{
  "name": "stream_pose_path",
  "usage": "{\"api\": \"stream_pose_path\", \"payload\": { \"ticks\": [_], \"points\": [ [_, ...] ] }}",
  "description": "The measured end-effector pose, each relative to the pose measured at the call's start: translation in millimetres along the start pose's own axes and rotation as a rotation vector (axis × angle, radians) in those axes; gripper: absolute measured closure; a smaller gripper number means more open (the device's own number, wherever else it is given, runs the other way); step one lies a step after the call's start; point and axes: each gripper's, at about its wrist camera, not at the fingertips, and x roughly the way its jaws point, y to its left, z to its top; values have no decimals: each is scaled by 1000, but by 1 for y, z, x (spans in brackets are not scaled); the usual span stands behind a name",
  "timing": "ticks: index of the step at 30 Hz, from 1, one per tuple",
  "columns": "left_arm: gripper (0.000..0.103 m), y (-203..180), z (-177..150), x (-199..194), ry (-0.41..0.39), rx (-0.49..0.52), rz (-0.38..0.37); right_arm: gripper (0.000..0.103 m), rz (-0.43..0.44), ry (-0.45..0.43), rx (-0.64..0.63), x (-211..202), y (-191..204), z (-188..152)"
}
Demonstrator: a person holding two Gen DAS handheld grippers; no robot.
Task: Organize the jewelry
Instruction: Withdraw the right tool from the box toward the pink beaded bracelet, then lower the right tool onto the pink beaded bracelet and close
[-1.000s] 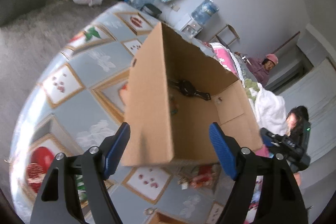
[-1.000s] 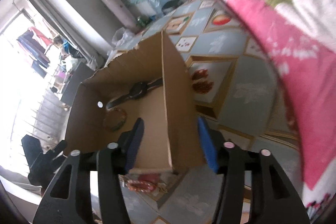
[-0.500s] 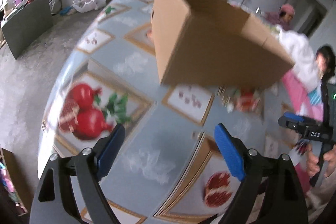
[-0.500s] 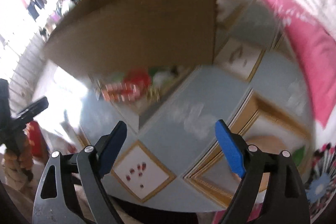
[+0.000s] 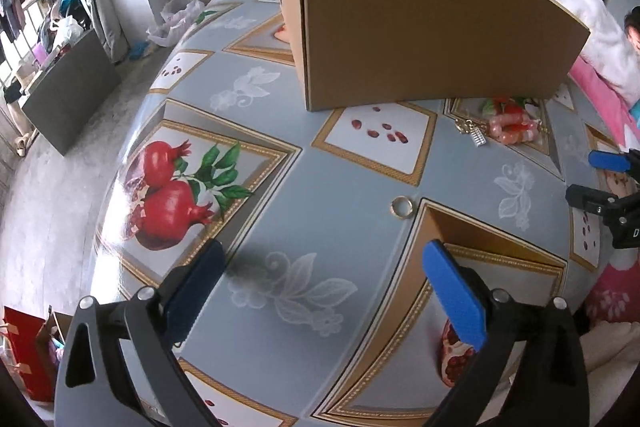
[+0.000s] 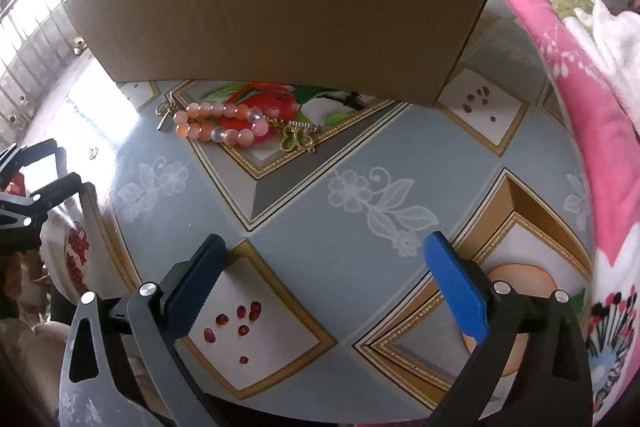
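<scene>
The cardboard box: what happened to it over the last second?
Both grippers, left and right, let go of the cardboard box, opened wide and pulled back; nothing is between their jaws. The bead bracelet and ring stayed on the table.

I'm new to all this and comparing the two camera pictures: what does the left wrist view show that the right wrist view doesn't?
Only the left wrist view shows the gold ring lying on the tablecloth, with the left tool open and empty. Only the right wrist view shows the butterfly charm on the bracelet's chain, with the right tool open and empty. Both show the cardboard box and the pink bead bracelet in front of it.
</scene>
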Motion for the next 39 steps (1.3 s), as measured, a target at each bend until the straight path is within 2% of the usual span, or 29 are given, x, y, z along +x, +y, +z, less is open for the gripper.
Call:
{"api": "stream_pose_path", "payload": {
  "ticks": [12, 14, 18, 22, 23, 25, 28, 31, 35, 39],
  "points": [
    [5, -3, 0, -3, -4, 2, 6, 8, 25, -7, -9, -9, 0, -11],
    [5, -3, -1, -4, -4, 5, 4, 8, 62, -9, 28, -15, -4, -9],
    [5, -1, -1, -3, -8, 20, -7, 10, 163, -82, 52, -33, -3, -4],
    [7, 1, -3, -8, -40, 17, -41, 20, 224, -120, 30, -39, 6, 2],
    [13, 2, -2, -11, -51, 12, -66, 22, 240, -125, 28, -40, 8, 3],
    [17, 1, 0, -16, -80, 10, -106, 27, 274, -126, 30, -38, 10, 7],
    [31, -5, 6, -22, -114, 32, -150, 35, 308, -120, 22, -34, 19, 13],
    [48, -9, 13, -18, -104, 42, -186, 41, 318, -110, -4, -30, 28, 18],
    [66, -16, 15, -13, -82, 66, -212, 46, 322, -104, -33, -28, 32, 21],
    [77, -21, 17, -8, -65, 94, -208, 51, 333, -104, -40, -25, 29, 25]
  ]
}}
